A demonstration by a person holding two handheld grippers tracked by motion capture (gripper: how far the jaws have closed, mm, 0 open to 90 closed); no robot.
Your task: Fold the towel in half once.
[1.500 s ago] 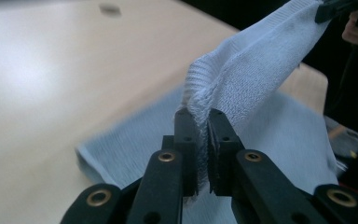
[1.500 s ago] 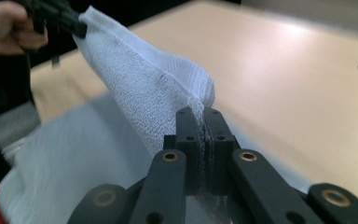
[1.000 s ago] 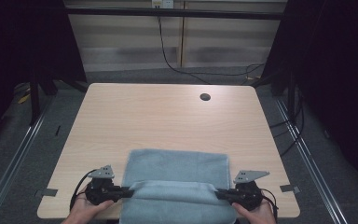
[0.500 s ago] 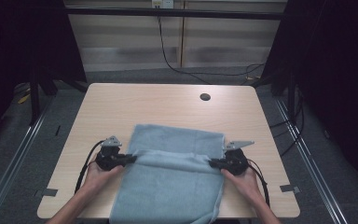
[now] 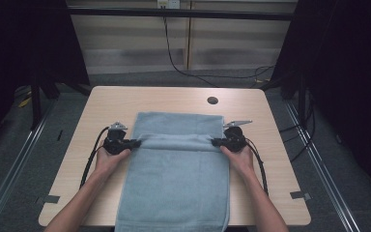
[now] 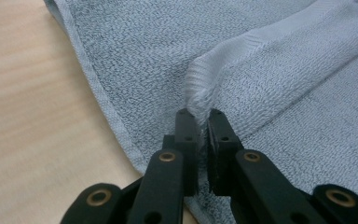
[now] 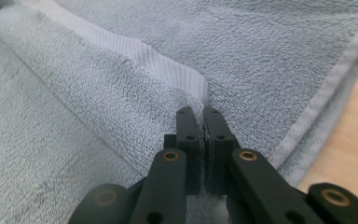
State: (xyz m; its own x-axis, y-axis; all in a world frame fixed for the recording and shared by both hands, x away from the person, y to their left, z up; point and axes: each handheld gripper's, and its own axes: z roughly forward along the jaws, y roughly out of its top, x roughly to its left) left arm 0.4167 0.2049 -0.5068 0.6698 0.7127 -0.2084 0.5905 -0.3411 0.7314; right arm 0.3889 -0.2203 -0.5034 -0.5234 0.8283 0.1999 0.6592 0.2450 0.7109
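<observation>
1. We see the tabletop (image 5: 125, 99), a light wooden surface, carrying all the work. It extends beyond both grippers on every side, and its bare wood lies just outside each gripper.

2. We see the towel (image 5: 176, 179), a pale blue-grey terry cloth, lying flat between the two grippers. Its near end hangs over the tabletop edge toward the person; its far end lies beyond the grippers.

3. We see the raised fold (image 5: 176, 141), a ridge of towel spanning straight from one gripper to the other. Each end of this ridge is lifted off the flat layer beneath it. In the left gripper view the ribbed hem band (image 6: 242, 51) runs away from the jaw tips toward the upper right.

4. We see the person's left hand (image 5: 107, 157) and right hand (image 5: 239, 157) behind their grippers, forearms entering from the near edge.

5. We see the left gripper (image 5: 134, 143) at the towel's left border. Its jaws are pressed together on the corner of the fold, with cloth bunched between the tips.

6. We see the right gripper (image 5: 216, 142) at the towel's right border, level with the left one. Its jaws are pinching the opposite corner of the fold.

7. We see a small dark hole (image 5: 212, 100) in the tabletop, well beyond the right gripper.
</observation>
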